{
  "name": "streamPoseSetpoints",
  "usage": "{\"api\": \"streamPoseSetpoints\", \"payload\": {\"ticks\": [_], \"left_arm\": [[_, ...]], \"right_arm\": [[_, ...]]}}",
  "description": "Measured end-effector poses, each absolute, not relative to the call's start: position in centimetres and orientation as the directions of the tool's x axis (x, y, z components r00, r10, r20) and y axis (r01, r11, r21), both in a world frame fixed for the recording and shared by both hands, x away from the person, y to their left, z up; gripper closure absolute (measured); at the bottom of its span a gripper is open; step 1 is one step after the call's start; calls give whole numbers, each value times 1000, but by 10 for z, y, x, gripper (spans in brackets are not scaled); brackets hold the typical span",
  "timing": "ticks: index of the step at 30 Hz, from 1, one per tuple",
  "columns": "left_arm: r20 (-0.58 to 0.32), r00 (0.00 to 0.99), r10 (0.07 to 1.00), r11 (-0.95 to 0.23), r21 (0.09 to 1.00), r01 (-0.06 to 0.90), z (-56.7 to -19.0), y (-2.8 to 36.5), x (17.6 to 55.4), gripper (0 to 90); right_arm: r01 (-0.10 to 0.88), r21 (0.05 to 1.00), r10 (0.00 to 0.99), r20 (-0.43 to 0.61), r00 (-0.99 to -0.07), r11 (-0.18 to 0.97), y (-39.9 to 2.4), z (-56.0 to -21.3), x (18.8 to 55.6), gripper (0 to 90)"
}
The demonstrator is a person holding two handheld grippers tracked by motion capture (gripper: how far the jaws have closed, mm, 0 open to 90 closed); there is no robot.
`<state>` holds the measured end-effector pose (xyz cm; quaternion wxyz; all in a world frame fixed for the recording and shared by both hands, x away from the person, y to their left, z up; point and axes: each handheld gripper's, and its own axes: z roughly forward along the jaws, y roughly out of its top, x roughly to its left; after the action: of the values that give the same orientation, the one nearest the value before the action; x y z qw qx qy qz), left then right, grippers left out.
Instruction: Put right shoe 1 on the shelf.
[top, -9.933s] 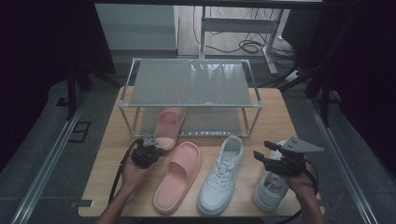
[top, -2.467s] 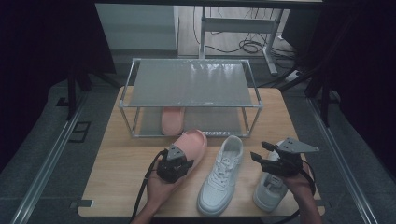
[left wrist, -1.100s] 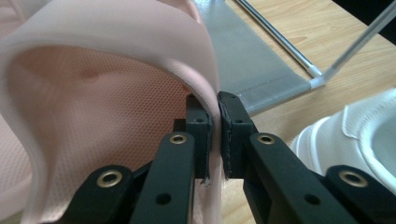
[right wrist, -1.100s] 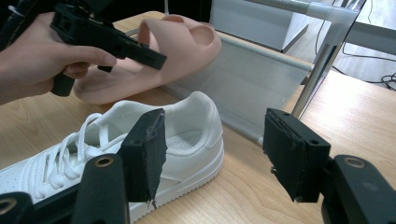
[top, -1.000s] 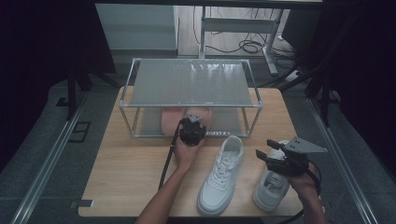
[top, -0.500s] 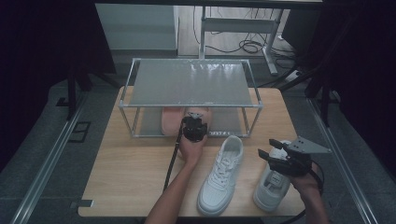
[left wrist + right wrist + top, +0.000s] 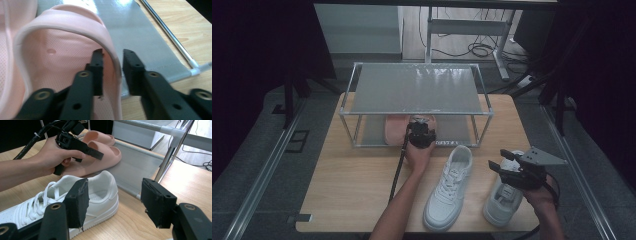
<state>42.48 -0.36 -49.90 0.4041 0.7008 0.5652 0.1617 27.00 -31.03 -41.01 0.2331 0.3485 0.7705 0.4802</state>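
Observation:
Two pink slippers lie side by side on the rack's lower shelf (image 7: 155,42). My left gripper (image 7: 422,124) reaches under the rack's top to the right-hand slipper (image 7: 57,50). Its jaws (image 7: 113,56) have just been opening. One stands inside the slipper and one outside its side wall, with a gap showing. The other slipper (image 7: 393,129) sits just left of it. My right gripper (image 7: 501,161) hovers open over the right white sneaker (image 7: 504,200). The left white sneaker (image 7: 97,192) shows between its jaws (image 7: 113,197), farther off.
The metal-framed rack (image 7: 414,90) stands at the back of the wooden table (image 7: 357,185), its frosted top covering the lower shelf. The left sneaker (image 7: 449,187) lies between my two hands. A cable trails from the left gripper along the forearm.
The slipper that lay on the table ten seconds ago now rests on the lower shelf beside the other one. Over the last second the left hand barely shifted; the right hand stayed put.

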Motion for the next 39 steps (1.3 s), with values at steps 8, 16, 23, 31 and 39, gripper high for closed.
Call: {"api": "streamPoseSetpoints", "payload": {"ticks": [8,16,23,31,39], "left_arm": [[-282,366,887,-41,741,670,-491,22,408,533],[-289,442,849,-79,759,647,-486,53,381,537],[-236,521,820,-157,782,603,-486,67,354,730],[-168,625,763,-269,796,542,-486,71,324,880],[-154,655,740,-309,787,535,-494,73,306,900]], "right_arm": [[317,899,758,-25,-652,302,-308,-411,270,400],[322,894,755,-28,-655,312,-304,-413,271,400],[324,892,755,-30,-655,316,-303,-414,271,399],[323,891,754,-32,-656,318,-302,-414,271,399],[323,892,754,-30,-657,317,-300,-415,272,399]]}}
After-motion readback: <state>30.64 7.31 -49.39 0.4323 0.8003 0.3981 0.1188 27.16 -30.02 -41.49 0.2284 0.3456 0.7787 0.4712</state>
